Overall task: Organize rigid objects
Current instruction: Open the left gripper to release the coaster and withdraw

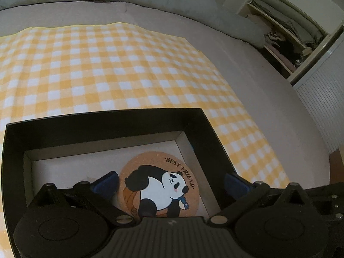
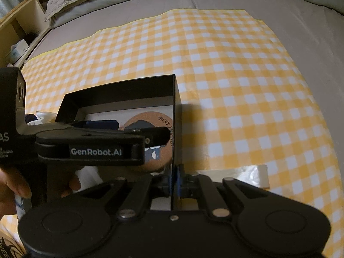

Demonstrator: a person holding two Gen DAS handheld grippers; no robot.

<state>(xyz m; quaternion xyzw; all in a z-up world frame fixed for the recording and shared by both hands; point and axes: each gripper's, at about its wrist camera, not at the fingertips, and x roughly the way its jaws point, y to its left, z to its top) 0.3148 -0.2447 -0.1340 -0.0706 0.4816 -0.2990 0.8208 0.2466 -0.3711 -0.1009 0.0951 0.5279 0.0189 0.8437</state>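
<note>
A black box point(image 1: 103, 126) with a white floor sits on a yellow checked cloth. A round cork coaster point(image 1: 159, 185) with a panda and "BEST FRIEND" lies flat inside it. My left gripper point(image 1: 172, 182) is open above the box, its blue fingers point(image 1: 106, 182) either side of the coaster, not touching it. In the right wrist view, my right gripper point(image 2: 175, 179) is shut on the box's right wall point(image 2: 176, 116). The left gripper's body point(image 2: 90, 146) reaches over the box, and the coaster point(image 2: 159, 157) shows partly beneath it.
The checked cloth point(image 2: 236, 86) covers a grey bed point(image 1: 258, 81). A grey duvet and pillows lie at the far edge. A wardrobe shelf point(image 1: 286, 34) stands at right. A clear plastic strip point(image 2: 255, 176) lies on the cloth by the right gripper. A printed item point(image 2: 8, 249) is at the lower left.
</note>
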